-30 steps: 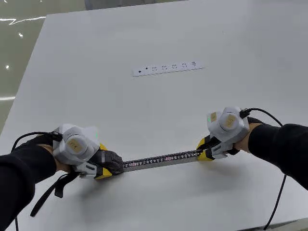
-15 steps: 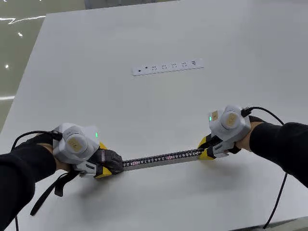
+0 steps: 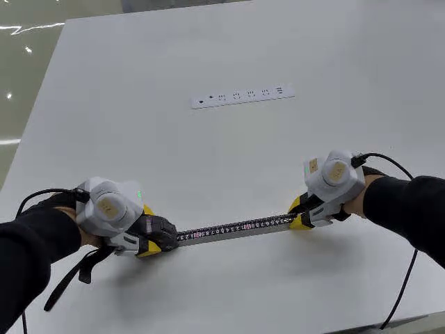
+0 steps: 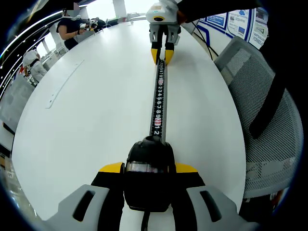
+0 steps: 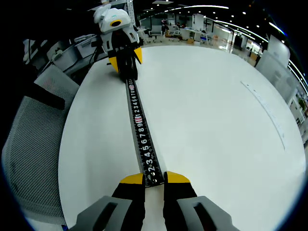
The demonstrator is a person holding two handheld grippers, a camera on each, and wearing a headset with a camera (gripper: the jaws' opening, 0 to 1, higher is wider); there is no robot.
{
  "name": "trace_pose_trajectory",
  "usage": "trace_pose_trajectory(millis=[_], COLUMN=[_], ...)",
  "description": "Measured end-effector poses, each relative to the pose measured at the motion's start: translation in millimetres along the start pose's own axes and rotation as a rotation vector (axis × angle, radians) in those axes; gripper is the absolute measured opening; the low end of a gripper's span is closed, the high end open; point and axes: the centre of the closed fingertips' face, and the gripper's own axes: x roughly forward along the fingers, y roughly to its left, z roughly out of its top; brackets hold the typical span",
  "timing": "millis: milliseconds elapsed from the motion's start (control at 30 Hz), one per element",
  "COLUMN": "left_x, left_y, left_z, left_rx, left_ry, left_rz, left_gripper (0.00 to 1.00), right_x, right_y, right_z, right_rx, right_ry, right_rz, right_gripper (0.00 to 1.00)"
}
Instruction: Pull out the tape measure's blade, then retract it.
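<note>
Now left gripper [image 3: 149, 232] clamps the tape measure case [image 4: 150, 166], right gripper [image 5: 154, 179] pinches its blade [image 5: 139, 125]

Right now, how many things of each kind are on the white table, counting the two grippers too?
tape measure: 1
power strip: 1
grippers: 2, the left gripper and the right gripper
Total: 4

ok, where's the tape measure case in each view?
Head view: case lower left, in the left tool.
Left gripper view: case bottom centre, between that tool's jaws.
Right gripper view: case top left, at the blade's far end.
Shared landmark: the numbered blade, case to right tool.
</note>
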Motion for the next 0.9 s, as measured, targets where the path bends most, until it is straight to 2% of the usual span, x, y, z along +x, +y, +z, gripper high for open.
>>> trace_pose_trajectory(millis=[133, 433, 567, 767, 900], left_x=[0.3, 0.6, 0.9, 1.1, 0.9], left_y=[0.2, 0.3, 0.7, 0.3, 0.3], left_z=[0.0, 0.2, -0.1, 0.1, 0.4], left_rx=[0.0, -0.008, -0.005, -0.005, -0.005], left_ry=[0.0, -0.013, -0.007, -0.009, -0.014], left_rz=[0.0, 0.001, -0.006, -0.01, -0.01], left_gripper=[0.32, 0.32, 0.32, 0.32, 0.32], right_x=[-0.2, 0.8, 1.5, 1.7, 2.0], right_y=[0.8, 2.1, 0.3, 1.9, 0.8], right_z=[0.8, 3.2, 2.3, 2.3, 1.8], right_rx=[0.022, 0.0, 0.01, -0.021, -0.024], right_ry=[-0.008, 0.032, 0.039, 0.053, 0.054], right_rz=[-0.001, -0.008, -0.002, -0.018, -0.007], right_gripper=[0.1, 0.11, 0.11, 0.11, 0.11])
